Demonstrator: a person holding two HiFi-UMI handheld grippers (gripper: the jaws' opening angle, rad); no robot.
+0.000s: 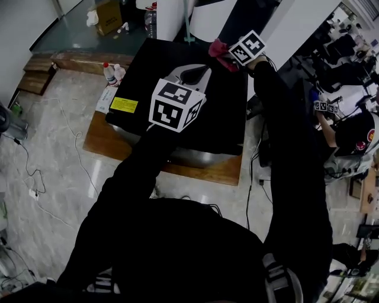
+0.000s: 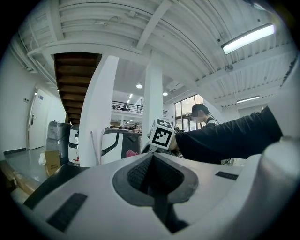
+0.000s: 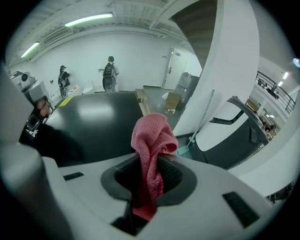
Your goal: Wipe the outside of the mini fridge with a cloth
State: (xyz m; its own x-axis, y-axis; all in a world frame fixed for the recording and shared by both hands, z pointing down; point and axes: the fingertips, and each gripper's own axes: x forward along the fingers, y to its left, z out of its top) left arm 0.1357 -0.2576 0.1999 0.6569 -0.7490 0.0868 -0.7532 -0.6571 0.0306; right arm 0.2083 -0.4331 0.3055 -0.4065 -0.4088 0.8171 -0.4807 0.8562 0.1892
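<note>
Over the middle of the glossy black mini fridge (image 1: 142,71), the left gripper (image 1: 194,74) is held with its jaws pressed together on nothing. The fridge sits on a low wooden platform (image 1: 204,170). At the fridge top's one o'clock corner, the right gripper (image 3: 149,164) clamps a crumpled pink terry cloth (image 3: 152,133). Beyond, at eleven o'clock, stands a brown cardboard box (image 1: 109,15).

Right gripper (image 3: 149,180) jaws clamped on pink cloth (image 3: 151,140), bunched end sticking up above black mini fridge (image 3: 101,119) top; two people far behind.
</note>
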